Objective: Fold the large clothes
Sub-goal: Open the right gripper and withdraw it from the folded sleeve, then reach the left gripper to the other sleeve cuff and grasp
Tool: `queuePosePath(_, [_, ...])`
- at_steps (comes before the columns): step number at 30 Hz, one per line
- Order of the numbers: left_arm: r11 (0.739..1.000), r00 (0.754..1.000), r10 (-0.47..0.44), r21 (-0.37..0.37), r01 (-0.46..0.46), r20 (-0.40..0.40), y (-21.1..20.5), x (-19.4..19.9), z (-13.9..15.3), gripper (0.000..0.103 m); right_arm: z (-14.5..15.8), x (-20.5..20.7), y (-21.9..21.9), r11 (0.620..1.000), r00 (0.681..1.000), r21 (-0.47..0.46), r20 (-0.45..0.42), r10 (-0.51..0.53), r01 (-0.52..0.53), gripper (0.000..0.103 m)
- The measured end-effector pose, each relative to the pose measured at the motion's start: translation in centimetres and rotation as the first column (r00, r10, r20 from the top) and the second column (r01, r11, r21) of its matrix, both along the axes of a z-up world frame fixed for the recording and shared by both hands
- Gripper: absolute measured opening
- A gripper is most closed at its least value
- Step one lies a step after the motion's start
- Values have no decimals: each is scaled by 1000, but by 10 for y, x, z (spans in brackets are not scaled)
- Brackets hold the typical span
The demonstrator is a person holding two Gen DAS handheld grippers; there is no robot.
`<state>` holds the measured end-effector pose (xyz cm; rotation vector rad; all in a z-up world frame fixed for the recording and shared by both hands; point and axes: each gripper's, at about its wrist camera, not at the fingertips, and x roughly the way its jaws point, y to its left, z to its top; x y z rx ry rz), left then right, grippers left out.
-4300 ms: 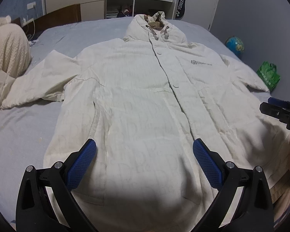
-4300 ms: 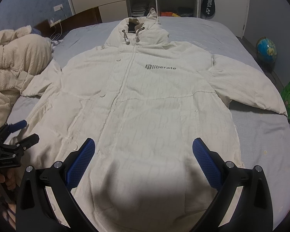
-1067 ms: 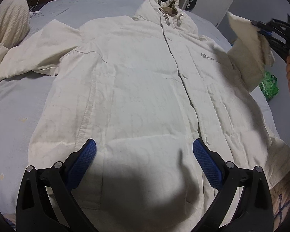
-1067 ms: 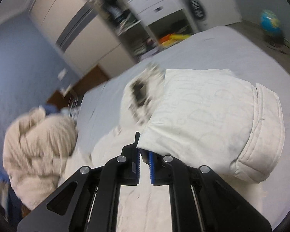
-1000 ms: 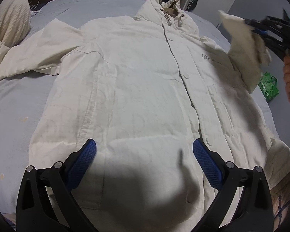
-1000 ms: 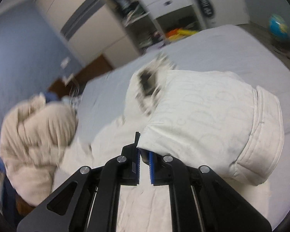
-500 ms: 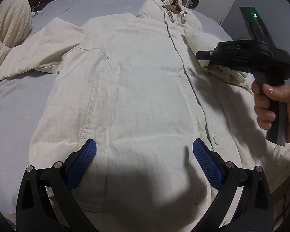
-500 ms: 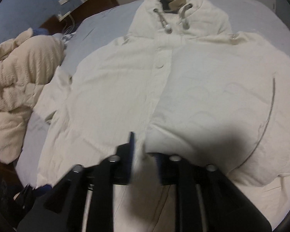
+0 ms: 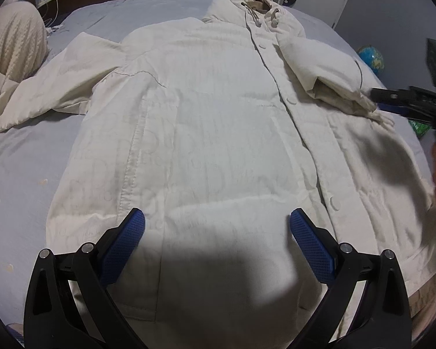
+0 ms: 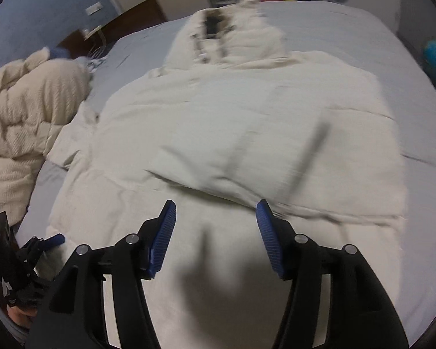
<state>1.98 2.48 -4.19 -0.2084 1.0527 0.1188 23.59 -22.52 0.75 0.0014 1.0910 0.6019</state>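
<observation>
A large cream hooded jacket [image 9: 206, 122] lies front up on the bed, also seen in the right wrist view [image 10: 247, 133]. Its right sleeve [image 9: 328, 78] is folded across the chest; its left sleeve [image 9: 52, 87] lies spread out to the left. My left gripper [image 9: 218, 232] is open and empty above the jacket's hem. My right gripper [image 10: 215, 226] is open and empty, just in front of the folded sleeve's cuff [image 10: 276, 200]; it also shows in the left wrist view [image 9: 404, 101] at the right, next to the cuff.
The bed has a grey-blue sheet [image 9: 14, 174]. A cream knitted blanket [image 10: 23, 122] is heaped at the left. A globe [image 9: 370, 58] and a green bag [image 9: 420, 126] stand on the floor to the right. Wardrobe and shelves are behind the bed.
My right gripper carried the right sleeve over the jacket's chest, laid it down, opened and let go, and drew back. My left gripper stayed open above the hem.
</observation>
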Motion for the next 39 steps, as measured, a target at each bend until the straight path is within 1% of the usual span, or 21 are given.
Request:
queuePosePath(2, [1000, 1000, -5, 21, 5, -7, -3, 1, -2, 96, 2, 0, -18, 999, 999, -29, 14, -34, 35, 57])
queuePosePath(6, [999, 1000, -6, 42, 7, -12, -6, 3, -5, 97, 5, -5, -52, 990, 994, -98, 46, -102, 106, 67])
queuePosePath(9, [999, 1000, -2, 47, 3, -10, -6, 2, -6, 97, 5, -10, -76, 979, 987, -127, 31, -158, 160, 71])
queuePosePath(14, [998, 1000, -7, 69, 7, -5, -11, 1, -6, 96, 6, -20, -107, 959, 967, -131, 4, -253, 251, 78])
queuePosePath(16, [996, 1000, -10, 83, 10, -5, -13, 1, -6, 96, 3, -25, -118, 950, 955, -107, 1, -295, 294, 82])
queuePosePath(18, [995, 1000, -12, 98, 13, -8, -15, 1, -8, 96, 0, -27, -124, 941, 945, -90, -14, -328, 325, 83])
queuePosePath(22, [993, 1000, -7, 116, 9, -15, -17, 2, -10, 97, -4, -24, -131, 937, 937, -59, -44, -348, 345, 83])
queuePosePath(25, [992, 1000, -4, 130, 5, -15, -22, 2, -5, 96, -7, -21, -130, 942, 940, -52, -66, -334, 331, 83])
queuePosePath(26, [992, 1000, -27, 124, 28, -16, -26, 4, -2, 96, -7, -21, -129, 944, 942, -49, -64, -330, 327, 83])
queuePosePath(28, [985, 998, -63, 159, 62, -2, -38, 9, 5, 96, -7, -21, -128, 947, 945, -40, -63, -322, 320, 83])
queuePosePath(29, [976, 995, -97, 198, 94, 3, -49, 15, 11, 96, -8, -21, -128, 946, 944, -36, -64, -323, 321, 83])
queuePosePath(31, [956, 986, -165, 245, 160, 0, -68, 31, 19, 96, -9, -18, -131, 942, 940, -24, -70, -335, 334, 83])
queuePosePath(33, [942, 977, -214, 267, 205, 4, -84, 46, 25, 96, -11, -15, -135, 936, 933, -12, -81, -350, 351, 83])
queuePosePath(34, [929, 969, -248, 283, 237, 4, -96, 58, 29, 96, -12, -15, -137, 933, 930, -8, -86, -358, 359, 83])
queuePosePath(37, [906, 950, -311, 305, 293, 12, -124, 88, 37, 93, -16, -12, -144, 918, 912, -25, -99, -397, 397, 83])
queuePosePath(39, [902, 944, -330, 302, 310, 17, -136, 106, 40, 92, -18, -10, -146, 909, 903, -35, -101, -417, 416, 83])
